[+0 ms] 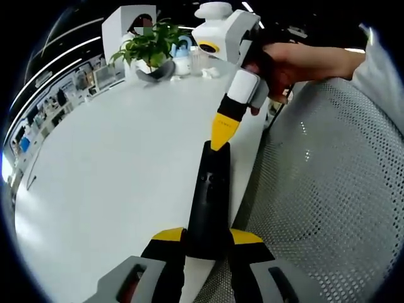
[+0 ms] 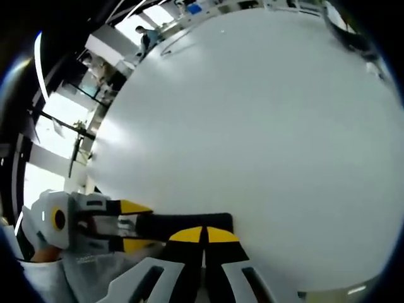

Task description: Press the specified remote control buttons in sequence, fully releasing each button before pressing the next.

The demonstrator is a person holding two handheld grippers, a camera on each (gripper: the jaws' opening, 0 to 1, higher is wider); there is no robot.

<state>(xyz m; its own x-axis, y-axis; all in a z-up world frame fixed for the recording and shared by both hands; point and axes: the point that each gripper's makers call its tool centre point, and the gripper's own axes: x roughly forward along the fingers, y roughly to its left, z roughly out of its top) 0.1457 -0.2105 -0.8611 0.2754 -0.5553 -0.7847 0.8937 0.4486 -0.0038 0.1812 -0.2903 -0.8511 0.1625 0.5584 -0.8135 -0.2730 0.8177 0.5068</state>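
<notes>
Low in the left gripper view, the remote is clamped lengthwise in the left claw; the right claw, tips together, is poised at its far end.

**Count of things on view**

One black remote control, long and slim, lies on one white table. Two grippers work at it, each with two yellow-tipped jaws: in the left gripper view that gripper's own pair clamps the near end of the remote, and the other gripper comes in from the upper right with its tip at the far end. One hand holds that second gripper. One potted plant stands at the far edge of the table (small white items beside it are too blurred to count). One perforated grey chair seat sits beside the table.
</notes>
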